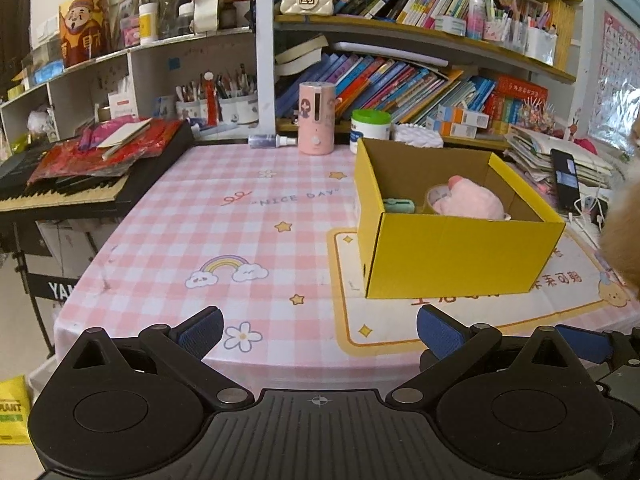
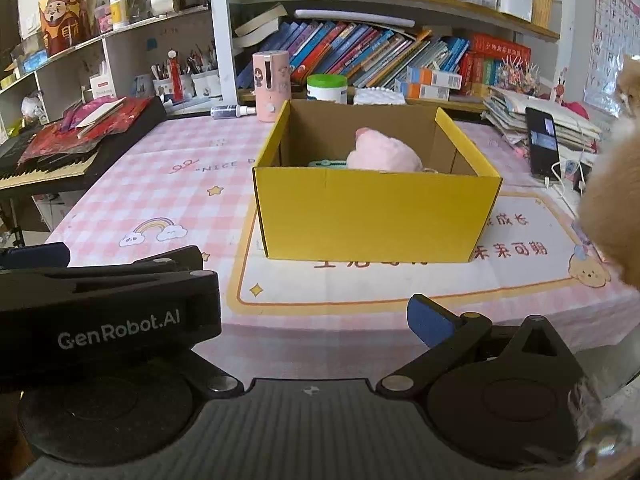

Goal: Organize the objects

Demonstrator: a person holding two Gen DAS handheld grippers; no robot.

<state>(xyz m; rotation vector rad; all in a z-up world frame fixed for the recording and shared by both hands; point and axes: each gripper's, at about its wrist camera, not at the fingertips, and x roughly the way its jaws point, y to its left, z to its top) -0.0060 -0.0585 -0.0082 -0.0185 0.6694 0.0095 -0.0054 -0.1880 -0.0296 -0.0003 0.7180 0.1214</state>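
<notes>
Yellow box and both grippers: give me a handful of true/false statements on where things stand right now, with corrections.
1. The yellow box stands open on the table. True.
2. The box is empty. False: a pink plush item and a small green item lie inside it.
3. The left gripper is open and holds nothing. True.
4. The right gripper is clamped on the pink plush. False: it is back at the near table edge, empty; the left gripper's body hides one of its fingers.
5. The pink cylinder stands inside the box. False: it stands upright on the table behind the box.
</notes>
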